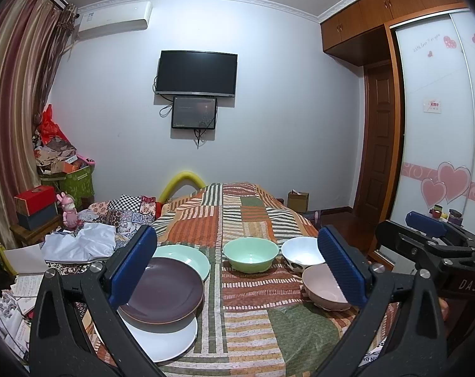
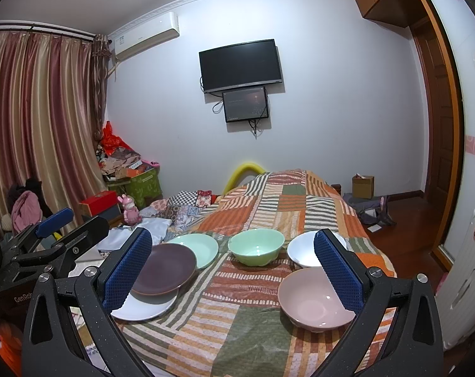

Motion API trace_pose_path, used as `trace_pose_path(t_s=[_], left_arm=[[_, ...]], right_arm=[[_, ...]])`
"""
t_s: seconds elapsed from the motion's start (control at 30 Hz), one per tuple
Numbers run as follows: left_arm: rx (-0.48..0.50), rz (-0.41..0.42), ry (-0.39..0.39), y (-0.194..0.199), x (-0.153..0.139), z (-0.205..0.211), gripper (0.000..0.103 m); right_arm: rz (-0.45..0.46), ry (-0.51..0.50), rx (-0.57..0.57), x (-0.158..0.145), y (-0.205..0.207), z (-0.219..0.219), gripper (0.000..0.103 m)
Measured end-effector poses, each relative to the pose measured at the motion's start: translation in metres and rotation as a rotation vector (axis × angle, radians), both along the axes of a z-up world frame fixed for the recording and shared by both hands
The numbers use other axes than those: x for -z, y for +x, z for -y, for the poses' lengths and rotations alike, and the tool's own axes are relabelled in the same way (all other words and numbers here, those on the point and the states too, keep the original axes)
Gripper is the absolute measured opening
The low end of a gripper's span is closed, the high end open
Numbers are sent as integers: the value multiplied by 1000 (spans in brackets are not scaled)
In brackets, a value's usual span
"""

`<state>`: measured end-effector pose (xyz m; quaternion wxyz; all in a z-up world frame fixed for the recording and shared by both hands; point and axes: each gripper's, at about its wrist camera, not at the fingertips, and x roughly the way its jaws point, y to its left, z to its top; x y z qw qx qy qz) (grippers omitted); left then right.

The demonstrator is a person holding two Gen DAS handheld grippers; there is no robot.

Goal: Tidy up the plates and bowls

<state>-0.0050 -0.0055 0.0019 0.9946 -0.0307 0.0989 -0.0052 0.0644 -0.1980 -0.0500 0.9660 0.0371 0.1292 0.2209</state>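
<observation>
Both claws released, jaws wide, nothing held: left claw (image 1: 237, 270), right claw (image 2: 234, 270), both hovering over the near end of the bed (image 2: 237, 330).

Plates toward the bed's left edge: purple plate (image 2: 165, 267) overlapping white plate (image 2: 149, 309) and the rim of green plate (image 2: 199, 248). Bowls: green bowl (image 2: 256, 246) mid-bed, white bowl (image 2: 303, 251) and pink bowl (image 2: 312, 298) near the right edge, apparently touching.

Risks, judged:
- Soft quilt under glazed ware; pressing down on a rim likely to tip or rock it.
- Thin plate rims, smooth glaze; slip from pads probable if pinched shallow.
- Pink bowl close to right edge; sideways nudge could send it to the floor.
- Lifting purple plate may drag the white one beneath.
</observation>
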Motion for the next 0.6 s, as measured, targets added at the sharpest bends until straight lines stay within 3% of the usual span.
trace_pose_path(t_s=[0.6], left_arm=[[-8, 1, -5, 0, 0, -3, 103]], right_arm=[[-5, -3, -4, 5, 2, -2, 103]])
